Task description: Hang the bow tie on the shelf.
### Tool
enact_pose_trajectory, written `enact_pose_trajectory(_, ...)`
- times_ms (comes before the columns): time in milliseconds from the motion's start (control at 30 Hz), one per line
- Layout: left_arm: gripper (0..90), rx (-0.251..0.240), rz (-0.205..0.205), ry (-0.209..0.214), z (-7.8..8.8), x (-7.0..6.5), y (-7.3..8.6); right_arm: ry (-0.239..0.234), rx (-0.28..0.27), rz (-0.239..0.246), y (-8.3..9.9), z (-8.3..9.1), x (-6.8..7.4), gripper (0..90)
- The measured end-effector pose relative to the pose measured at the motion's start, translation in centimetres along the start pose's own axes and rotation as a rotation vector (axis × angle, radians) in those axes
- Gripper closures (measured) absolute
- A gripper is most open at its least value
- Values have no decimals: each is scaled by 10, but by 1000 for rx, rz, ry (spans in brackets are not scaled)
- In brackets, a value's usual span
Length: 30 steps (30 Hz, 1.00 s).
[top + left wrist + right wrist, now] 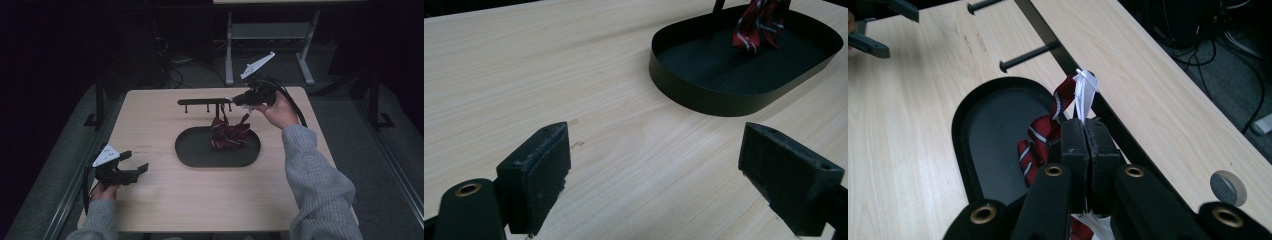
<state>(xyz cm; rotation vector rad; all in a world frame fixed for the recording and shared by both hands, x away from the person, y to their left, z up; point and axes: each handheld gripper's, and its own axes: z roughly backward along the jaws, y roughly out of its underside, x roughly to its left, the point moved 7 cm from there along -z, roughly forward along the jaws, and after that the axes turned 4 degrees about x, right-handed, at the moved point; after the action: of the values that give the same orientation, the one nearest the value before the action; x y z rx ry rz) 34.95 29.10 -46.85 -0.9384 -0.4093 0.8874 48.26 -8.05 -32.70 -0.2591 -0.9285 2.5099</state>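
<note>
Wooden table (165,200): right gripper (239,101) clamps striped tie (227,134) above tray (195,152).

tie (227,135): red, white-striped | tray (200,156): black | table (160,190): pale wood

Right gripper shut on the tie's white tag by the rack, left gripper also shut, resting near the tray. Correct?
Not quite. The left gripper is open: the left gripper view shows its jaws wide apart over bare table. The rest holds: the right gripper is shut on the tag.
</note>
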Motion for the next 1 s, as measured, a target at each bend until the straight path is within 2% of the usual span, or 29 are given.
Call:
enact_pose_trajectory(367,130,2,4,1,0,0,0,4,43,-8,4,-13,-4,875)
enact_pose_trajectory(433,130,-1,3,0,0,0,0,10,50,2,5,-15,-6,873)
enact_pose_trajectory(500,130,-2,7,0,0,0,0,13,42,-7,5,-15,-6,867)
enact_pose_trajectory(733,130,3,9,3,0,-1,0,31,44,-10,9,-13,-8,784)
enact_pose_trajectory(1000,130,3,8,3,-1,-1,0,10,32,-27,12,-11,-7,725)
